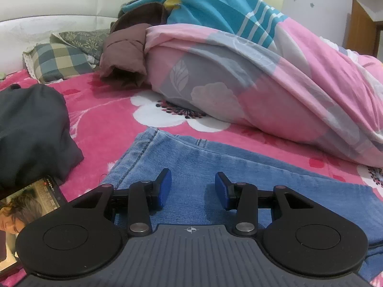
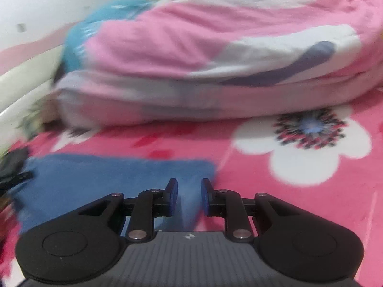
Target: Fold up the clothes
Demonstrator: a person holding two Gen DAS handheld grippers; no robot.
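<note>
Nothing I can read anywhere. Left of my left claw [image 1: 193, 192], a phone [image 1: 31, 205] lies with its screen lit; there are small markings along the screen's top edge, too tiny and skewed to make out. My claw's own housing bears only a small crosshair mark.

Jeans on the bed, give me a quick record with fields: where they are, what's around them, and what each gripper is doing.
garment: blue jeans, lying flat on the pink floral blanket
behind the jeans: bunched pink and blue quilt
beside the jeans: dark garment and a phone with its screen lit
left gripper: over the denim, jaws apart, nothing between the pads
right gripper: at the jeans' edge, narrow gap, blurred; grip cannot be told
</note>
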